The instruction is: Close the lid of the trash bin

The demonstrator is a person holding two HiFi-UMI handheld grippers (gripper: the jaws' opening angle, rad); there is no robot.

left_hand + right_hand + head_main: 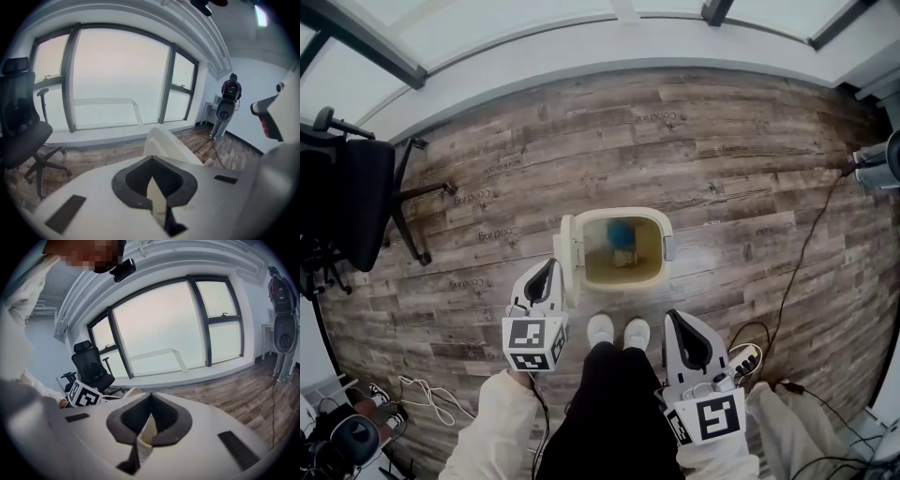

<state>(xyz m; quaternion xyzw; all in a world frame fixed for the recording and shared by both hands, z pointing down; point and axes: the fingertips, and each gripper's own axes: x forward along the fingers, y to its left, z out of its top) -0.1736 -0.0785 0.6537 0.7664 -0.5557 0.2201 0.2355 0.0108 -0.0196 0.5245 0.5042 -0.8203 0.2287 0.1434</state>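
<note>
Left tool point(546, 268): jaws together, empty, tip just beside the lid point(567, 251).
Right tool point(674, 320): jaws together, empty, held low, apart from the trash bin point(620, 213).
Trash bin: open, lid upright at its left.
Surface: wood floor point(722, 169); office chair point(347, 202) left.
Gripper views only: wide window point(117, 79).

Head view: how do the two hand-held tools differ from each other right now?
The left tool has its tip close beside the raised lid of the trash bin. The right tool stops short of the bin, next to the person's shoes. The left tool leans slightly rightward and the right tool leans leftward. Both are white, with jaws shut on nothing.
</note>
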